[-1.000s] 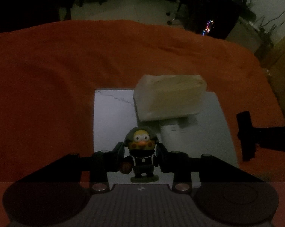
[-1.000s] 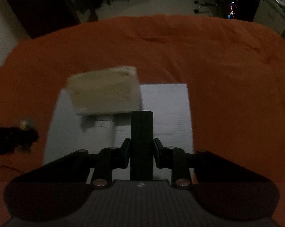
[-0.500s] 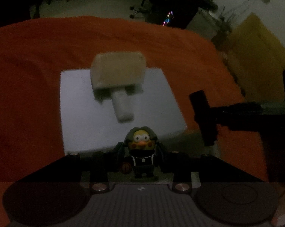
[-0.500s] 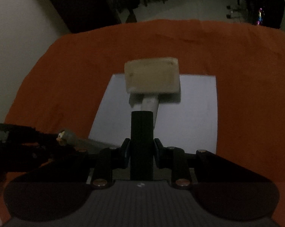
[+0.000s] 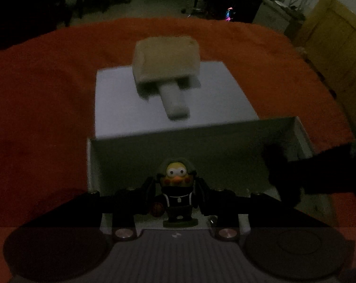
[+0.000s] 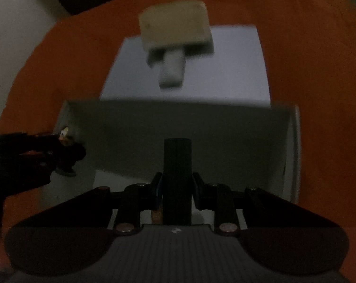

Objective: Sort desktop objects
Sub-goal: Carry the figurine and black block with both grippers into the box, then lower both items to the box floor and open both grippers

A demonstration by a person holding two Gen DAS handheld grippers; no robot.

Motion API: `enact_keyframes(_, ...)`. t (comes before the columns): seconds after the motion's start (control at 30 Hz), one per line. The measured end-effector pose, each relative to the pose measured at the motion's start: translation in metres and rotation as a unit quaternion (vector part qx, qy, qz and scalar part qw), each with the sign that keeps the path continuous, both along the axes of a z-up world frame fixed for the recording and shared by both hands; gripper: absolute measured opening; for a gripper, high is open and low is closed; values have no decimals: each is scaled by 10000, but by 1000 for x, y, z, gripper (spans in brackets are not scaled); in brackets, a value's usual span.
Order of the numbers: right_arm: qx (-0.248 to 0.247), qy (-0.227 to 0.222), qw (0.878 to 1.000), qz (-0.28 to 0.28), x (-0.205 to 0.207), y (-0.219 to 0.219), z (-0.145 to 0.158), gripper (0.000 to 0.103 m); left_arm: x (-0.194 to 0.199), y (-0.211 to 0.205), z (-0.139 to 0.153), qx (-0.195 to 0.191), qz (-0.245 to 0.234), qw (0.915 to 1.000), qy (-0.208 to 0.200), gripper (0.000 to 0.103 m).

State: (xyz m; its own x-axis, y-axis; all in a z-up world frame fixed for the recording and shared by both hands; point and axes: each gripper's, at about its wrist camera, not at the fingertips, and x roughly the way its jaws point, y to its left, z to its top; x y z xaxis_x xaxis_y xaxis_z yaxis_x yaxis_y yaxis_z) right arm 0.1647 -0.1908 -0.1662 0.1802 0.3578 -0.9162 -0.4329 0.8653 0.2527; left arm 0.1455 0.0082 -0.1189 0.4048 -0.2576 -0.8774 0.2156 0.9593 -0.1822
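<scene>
The left tongs [image 5: 176, 188] are gripping a duck figurine [image 5: 177, 188]. The right tongs [image 6: 177, 188] are clamping a dark block [image 6: 177, 176], both hanging over a white box [image 5: 225, 151].

Dim room: pale floor [image 5: 154, 7] far, yellow cabinet [image 5: 338, 47] far right, pale wall [image 6: 15, 37] left.

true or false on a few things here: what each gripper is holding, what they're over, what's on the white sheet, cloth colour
1. The left gripper is shut on a small duck figurine. True.
2. The right gripper is empty. False: it clamps a dark upright block.
3. Both grippers are over an open white box. True.
4. The tan sponge-like block lies inside the box. False: it sits beyond it, on the white sheet.
5. The table cloth is blue. False: it is orange.
</scene>
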Motion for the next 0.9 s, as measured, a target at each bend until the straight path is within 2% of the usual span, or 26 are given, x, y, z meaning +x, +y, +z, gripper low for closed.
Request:
enact_keyframes(0.1,-127,-5,9999,-33,-17,3,-16,28,-7,-10,-19,-123,-39,9989,445,32)
enact_keyframes(0.2,-233,309,9992,5,-30,7,-33,28,-16,-16,-37,-161,-50,9976,674,32)
enact_keyframes(0.3,-421,148,9987,251,-42,17,-44,28,-24,-16,-50,-48,-28,9978,665,32)
enact_keyframes(0.43,-554,509,9967,296,-49,23,-64,28,-27,-12,-71,159,92,9960,871,32)
enact_keyframes(0.53,-667,423,9962,377,-50,26,-71,28,-32,-8,-80,208,45,9954,939,32)
enact_keyframes(0.9,-864,592,9942,241,-48,20,-93,28,-36,-14,-93,325,-232,9933,1083,32)
